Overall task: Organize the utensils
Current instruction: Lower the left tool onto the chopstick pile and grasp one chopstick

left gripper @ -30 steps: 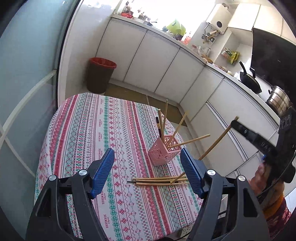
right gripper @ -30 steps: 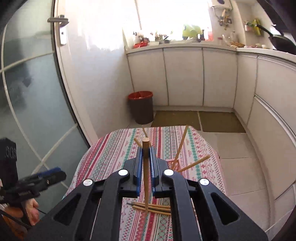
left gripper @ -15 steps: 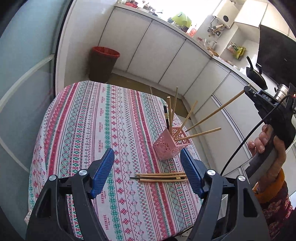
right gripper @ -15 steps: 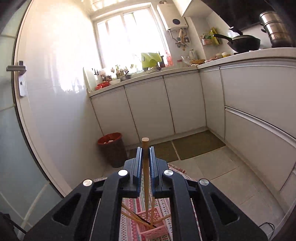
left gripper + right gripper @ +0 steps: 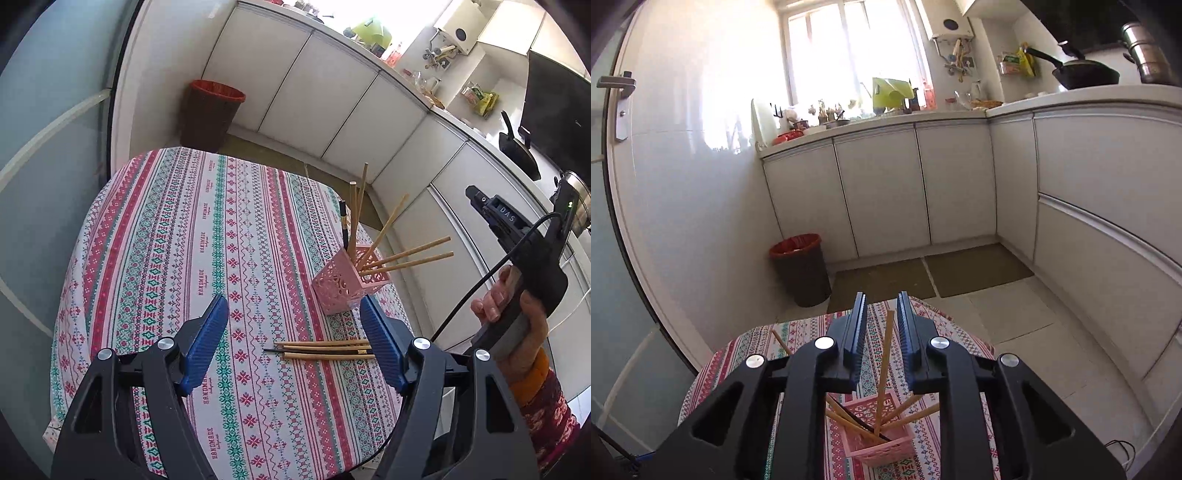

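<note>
Tablecloth [image 5: 207,236] in red, green and white stripes covered the round table, with a red-rimmed bin [image 5: 211,110] on the floor beyond it. The left gripper [image 5: 291,345] hovered low over the near part of the cloth, its blue fingers [image 5: 205,343] spread wide with nothing between them. The right gripper [image 5: 881,345] was held high above the pink holder [image 5: 345,282], tilted forward and down; the right hand [image 5: 511,314] gripped its handle at the table's right edge. Its fingers [image 5: 857,338] stood moderately parted, gripping nothing; one chopstick [image 5: 884,365] rose from the holder up into the gap, touching neither finger as far as could be seen. The holder stood near the table's right edge, several chopsticks fanning out of it. Loose chopsticks [image 5: 321,349] lay side by side on the cloth just in front of it, beside the left gripper's right finger.
</note>
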`<state>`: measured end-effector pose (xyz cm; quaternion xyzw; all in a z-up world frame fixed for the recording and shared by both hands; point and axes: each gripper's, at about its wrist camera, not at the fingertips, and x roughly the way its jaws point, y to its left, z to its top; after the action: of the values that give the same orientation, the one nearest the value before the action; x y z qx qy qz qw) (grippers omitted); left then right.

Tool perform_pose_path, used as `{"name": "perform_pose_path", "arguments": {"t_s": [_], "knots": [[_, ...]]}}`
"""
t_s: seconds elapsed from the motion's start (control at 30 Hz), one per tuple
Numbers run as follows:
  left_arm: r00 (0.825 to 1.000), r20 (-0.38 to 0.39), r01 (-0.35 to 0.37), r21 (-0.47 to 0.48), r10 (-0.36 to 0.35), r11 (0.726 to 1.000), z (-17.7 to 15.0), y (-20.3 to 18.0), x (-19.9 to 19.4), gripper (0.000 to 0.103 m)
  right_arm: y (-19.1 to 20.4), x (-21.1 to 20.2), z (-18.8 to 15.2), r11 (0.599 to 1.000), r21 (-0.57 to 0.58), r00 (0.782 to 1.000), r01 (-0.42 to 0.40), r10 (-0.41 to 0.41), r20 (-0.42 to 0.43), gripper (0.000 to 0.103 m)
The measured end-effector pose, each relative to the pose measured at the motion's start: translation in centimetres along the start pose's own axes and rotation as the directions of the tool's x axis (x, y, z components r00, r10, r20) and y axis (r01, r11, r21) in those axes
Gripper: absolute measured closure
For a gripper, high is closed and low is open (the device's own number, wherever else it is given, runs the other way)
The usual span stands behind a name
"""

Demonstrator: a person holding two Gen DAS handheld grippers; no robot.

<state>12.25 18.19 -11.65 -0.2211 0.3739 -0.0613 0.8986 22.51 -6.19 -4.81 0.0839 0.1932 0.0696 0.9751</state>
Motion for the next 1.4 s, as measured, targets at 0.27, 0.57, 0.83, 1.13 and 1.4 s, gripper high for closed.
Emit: {"name": "perform_pose_path", "arguments": {"t_s": [0.27,0.57,0.83,1.13,1.4], "knots": [[0.999,-0.027,0.023,0.033,-0.022,0.999,-0.5,-2.1,-0.1,0.029,-0.7,-4.5,1.0,0.999,-0.019,0.998,0.046,-0.046,0.039,0.042],[0.998,-0.054,0.02,0.074,-0.016,0.997,-1.1,-4.1,0.7,0.023,-5.0,-7.9,-0.2,0.994,0.064,0.996,0.089,-0.087,-0.029,0.007],[0.986,-0.162,-0.037,0.062,0.047,0.997,-2.1,-4.0,4.3,0.014,-9.7,-10.5,-4.8,0.984,0.104,0.979,0.144,-0.126,-0.162,0.007],[0.925,-0.373,-0.074,0.021,0.076,0.997,-4.7,-4.1,11.3,0.013,-17.5,-10.2,-12.8,0.948,0.166,0.912,0.272,-0.199,-0.36,0.007],[0.888,-0.456,0.222,0.541,0.061,0.811,-10.1,-14.8,15.6,0.013,-22.7,-12.3,-13.3,0.855,0.382,0.916,0.352,-0.23,-0.33,0.007]]}}
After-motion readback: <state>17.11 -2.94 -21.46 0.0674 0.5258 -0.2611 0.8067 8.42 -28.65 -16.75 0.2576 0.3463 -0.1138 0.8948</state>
